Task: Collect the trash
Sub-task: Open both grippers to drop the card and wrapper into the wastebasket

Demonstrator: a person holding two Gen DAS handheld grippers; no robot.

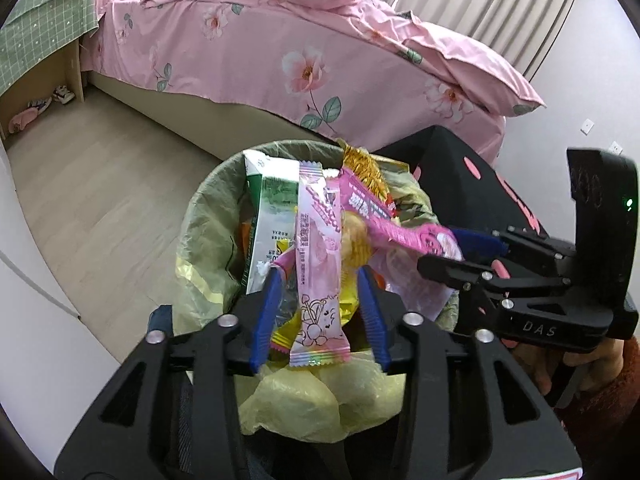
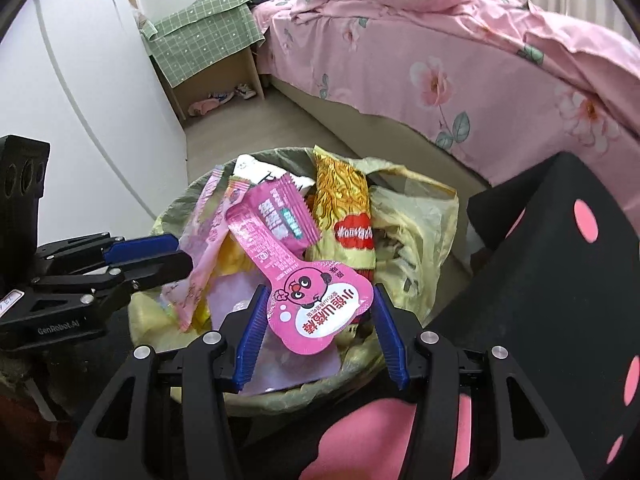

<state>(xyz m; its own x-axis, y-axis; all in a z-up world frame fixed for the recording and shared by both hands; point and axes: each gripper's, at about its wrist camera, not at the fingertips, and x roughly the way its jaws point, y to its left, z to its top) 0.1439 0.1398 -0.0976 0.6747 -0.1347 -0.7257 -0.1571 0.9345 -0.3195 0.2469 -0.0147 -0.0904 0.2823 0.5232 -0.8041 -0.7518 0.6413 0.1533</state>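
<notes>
A bin lined with a yellow-green bag [image 1: 200,240] [image 2: 420,216] is full of wrappers. My left gripper [image 1: 320,280] is open over the bin; a long pale pink wrapper [image 1: 318,264] lies between its blue fingers, untouched. My right gripper [image 2: 320,300] is open over the bin too; a bright pink guitar-shaped wrapper [image 2: 316,300] [image 1: 384,220] lies between its fingers, not pinched. A green and white packet [image 1: 268,208] and a gold noodle packet [image 2: 344,204] also stick out of the bin. Each gripper shows in the other's view: the right [image 1: 476,240], the left [image 2: 160,252].
A bed with a pink floral cover [image 1: 320,40] [image 2: 460,40] stands behind the bin. A black stool with pink spots [image 2: 560,260] [image 1: 460,160] stands right of the bin. A small cabinet with green checked cloth [image 2: 204,36] stands by the white wall [image 2: 80,80]. Wood floor [image 1: 100,200] lies left.
</notes>
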